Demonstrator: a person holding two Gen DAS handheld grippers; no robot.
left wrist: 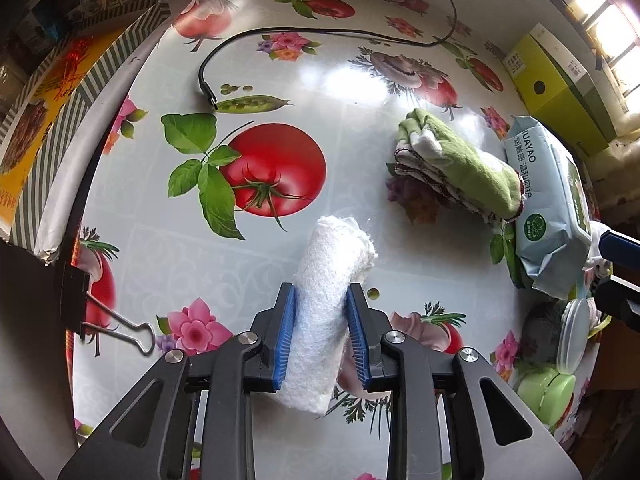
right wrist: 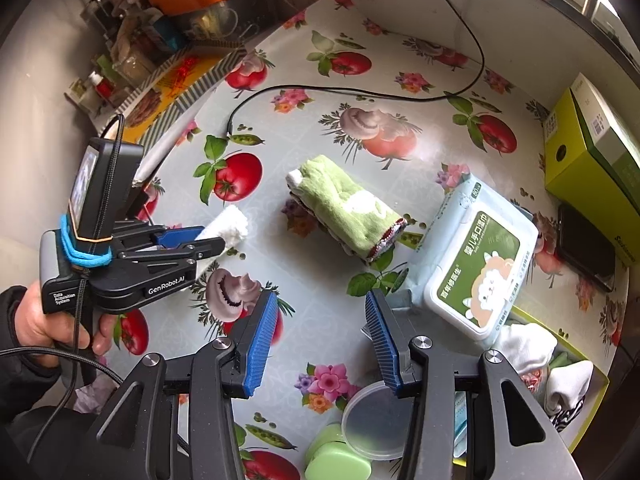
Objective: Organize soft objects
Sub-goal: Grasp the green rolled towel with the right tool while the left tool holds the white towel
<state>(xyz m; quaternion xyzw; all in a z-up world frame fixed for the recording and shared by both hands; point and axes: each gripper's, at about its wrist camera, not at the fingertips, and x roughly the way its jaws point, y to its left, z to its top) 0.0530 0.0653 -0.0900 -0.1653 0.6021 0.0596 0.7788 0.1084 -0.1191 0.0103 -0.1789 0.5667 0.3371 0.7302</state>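
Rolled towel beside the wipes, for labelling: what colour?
Green rolled towel with white patches; clearest in right wrist view.

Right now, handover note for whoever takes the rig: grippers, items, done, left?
Left hand-held gripper: shut on the white towel, a roll.
Right hand-held gripper: open, empty, above the table.
Green towel: rolled, mid-table, beside the wipes.
Yellow bin at the right edge holds white cloths.
Done: white towel gripped. Left: probably place it, then the green towel; destination not evident.
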